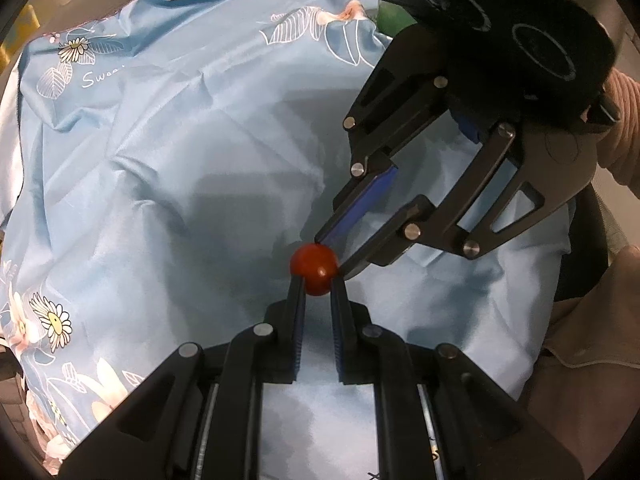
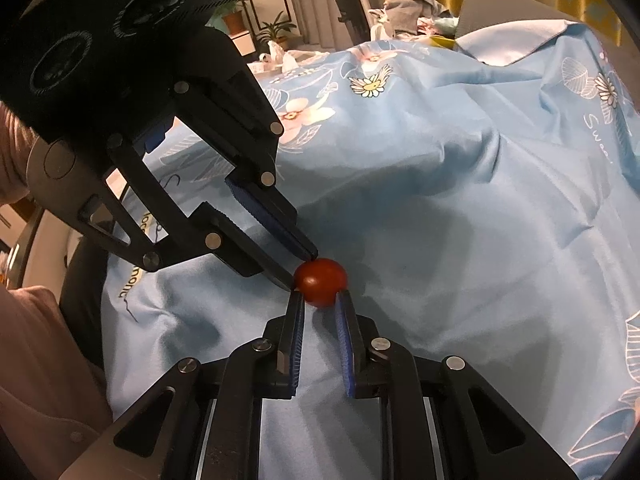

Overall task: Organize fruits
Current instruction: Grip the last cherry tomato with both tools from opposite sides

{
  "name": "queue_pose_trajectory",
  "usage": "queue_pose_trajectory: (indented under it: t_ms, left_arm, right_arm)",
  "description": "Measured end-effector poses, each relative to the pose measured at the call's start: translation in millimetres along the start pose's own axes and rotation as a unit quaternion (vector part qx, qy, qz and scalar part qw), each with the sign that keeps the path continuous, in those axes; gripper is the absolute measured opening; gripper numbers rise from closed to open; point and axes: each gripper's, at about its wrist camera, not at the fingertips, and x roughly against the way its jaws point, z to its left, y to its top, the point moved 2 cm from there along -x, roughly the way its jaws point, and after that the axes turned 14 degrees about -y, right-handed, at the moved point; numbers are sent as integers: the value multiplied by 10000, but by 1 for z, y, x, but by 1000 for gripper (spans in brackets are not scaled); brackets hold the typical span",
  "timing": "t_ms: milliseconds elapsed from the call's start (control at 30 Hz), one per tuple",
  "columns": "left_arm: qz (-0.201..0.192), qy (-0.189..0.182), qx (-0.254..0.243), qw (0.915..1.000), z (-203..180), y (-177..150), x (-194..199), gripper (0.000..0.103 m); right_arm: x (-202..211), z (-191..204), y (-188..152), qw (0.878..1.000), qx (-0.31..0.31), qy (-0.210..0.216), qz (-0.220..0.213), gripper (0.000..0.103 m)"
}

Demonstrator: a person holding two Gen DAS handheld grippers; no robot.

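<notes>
While both tools meet at one small, round, glossy red fruit, probably a cherry tomato, the step in hand looks like a handover between grippers. That fruit sits low over the pale blue, flower-printed cloth, near the middle of its wrinkled spread; whether it touches the fabric cannot be told. In the left wrist view, the left gripper has its blue-padded fingers pressed against either side of the fruit, so it appears clenched on it. The right gripper comes in from the upper right, its two finger tips touching the fruit's top and right flank. Seen from its own camera, the right gripper has pads against both sides of the fruit as well, though the right pad sits at an angle, so firmness is uncertain. A green round object peeks out near the cloth's far edge. Next, one claw should release only once the other's hold is secure, slowly, since soft skin could bruise or slip.
</notes>
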Motion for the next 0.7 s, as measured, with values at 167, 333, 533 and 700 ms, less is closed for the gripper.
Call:
queue_pose_trajectory:
  t_ms: [167,333,533,700]
  left_arm:
    - [-8,26,-93,10000,-9,3,4,12]
    - [-89,73,-220,9997,-19,12,11,12]
    - [-163,140,-442,9988,-38,28,18,11]
    - [-245,190,-680,9972,-59,45,24,11]
  right_arm:
    - [7,0,-2,10000,-47,-73,17,18]
    - [23,-3,-4,9996,-129,-229,-60,18]
    - [47,-5,-10,9987,-213,-449,-131,18]
    - [74,-9,-20,9970,-315,-676,-226,18]
